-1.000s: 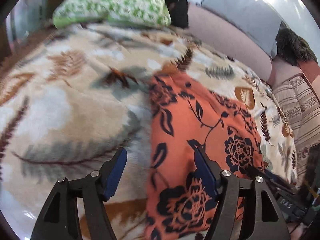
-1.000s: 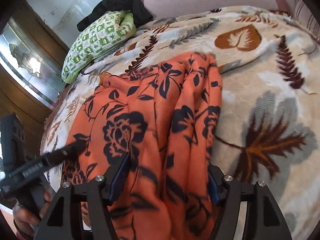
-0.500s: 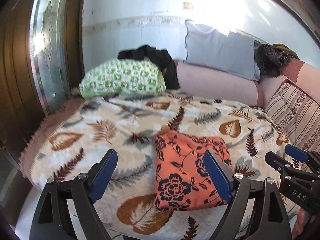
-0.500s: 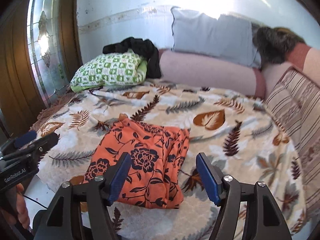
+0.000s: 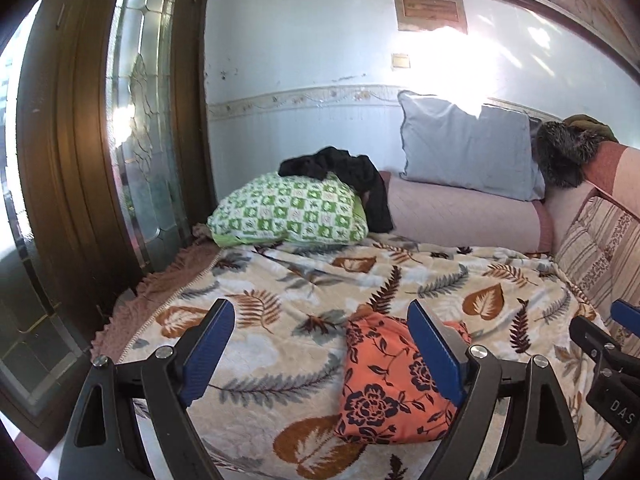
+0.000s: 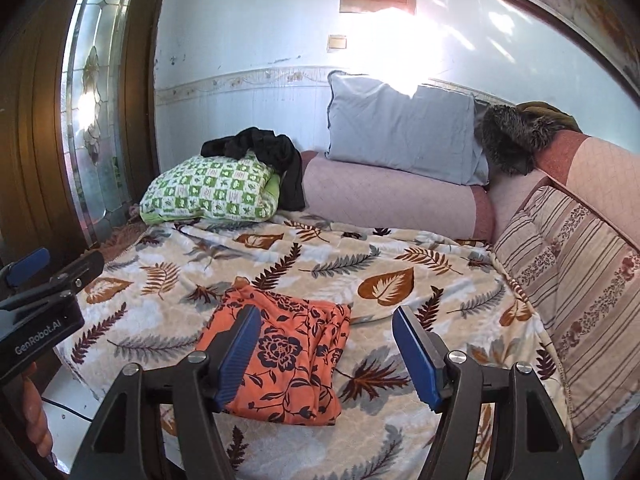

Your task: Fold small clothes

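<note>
**Fingers spread wide above a folded orange cloth**

Both pairs of blue-padded fingers stand wide apart and hold nothing, raised clear of the bed. The leaf-print blanket point(image 6: 420, 264) covers the whole bed, its near edge running under both tools. Behind it a pink bolster point(image 6: 384, 200) lies along the wall, with a grey pillow point(image 6: 400, 132) propped on top and a striped cushion point(image 6: 568, 280) on the right. A green checked pillow point(image 6: 212, 192) sits at the far left corner, a black garment point(image 6: 276, 156) draped over it. A wooden door with leaded glass point(image 5: 136, 140) stands to the left.

The orange floral cloth point(image 6: 288, 356) lies folded flat on the blanket near its front edge. From the right wrist it sits behind the right gripper point(image 6: 326, 356), partly hidden by the left-side finger. From the left wrist it lies behind the right-side finger of the left gripper point(image 5: 320, 354), touching neither pad.
</note>
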Tool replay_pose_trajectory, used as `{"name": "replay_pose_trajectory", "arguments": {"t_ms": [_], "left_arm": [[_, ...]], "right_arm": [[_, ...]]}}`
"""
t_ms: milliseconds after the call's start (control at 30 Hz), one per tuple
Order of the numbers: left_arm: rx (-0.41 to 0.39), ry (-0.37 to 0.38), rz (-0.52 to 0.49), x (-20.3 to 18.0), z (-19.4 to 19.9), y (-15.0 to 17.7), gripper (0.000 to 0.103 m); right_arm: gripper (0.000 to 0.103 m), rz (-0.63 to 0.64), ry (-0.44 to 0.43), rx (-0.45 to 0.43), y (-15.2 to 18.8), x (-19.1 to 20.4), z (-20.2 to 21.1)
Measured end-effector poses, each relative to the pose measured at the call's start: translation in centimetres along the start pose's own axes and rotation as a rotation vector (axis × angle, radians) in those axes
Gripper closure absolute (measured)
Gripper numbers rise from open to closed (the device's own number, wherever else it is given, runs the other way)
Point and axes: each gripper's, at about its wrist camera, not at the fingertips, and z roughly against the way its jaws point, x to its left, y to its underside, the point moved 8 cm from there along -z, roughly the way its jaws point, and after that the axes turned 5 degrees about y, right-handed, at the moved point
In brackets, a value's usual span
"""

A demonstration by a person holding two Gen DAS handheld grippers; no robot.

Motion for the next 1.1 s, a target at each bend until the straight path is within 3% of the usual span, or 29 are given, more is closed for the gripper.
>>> {"name": "replay_pose_trajectory", "arguments": {"t_ms": [100,200,500,800,1100], "left_arm": [[-0.030,-0.020,-0.010,0.3,0.9,-0.7,0.003],[-0.062,-0.004,-0.005,0.1,1.8,-1.3,0.003],[-0.008,0.007,-0.011,-0.2,0.5,-0.4,0.003],[0.025,0.089,0.031,-0.6,-0.6,-0.2,0.003],[0.041,0.104,0.053,-0.3,-2.2,0.4,0.003]], "right_arm": [[0.031,-0.005,-0.005,-0.011,-0.5,0.1,0.6],[0.031,-0.009,-0.012,-0.015,-0.8,0.3,0.9],[0.031,-0.009,-0.033,-0.001,-0.5,1.2,0.3],[0.031,0.000,-0.063,0.041,0.4,1.9,-1.5],[0.031,0.017,-0.079,0.066,1.4,2.9,-3.6]]}}
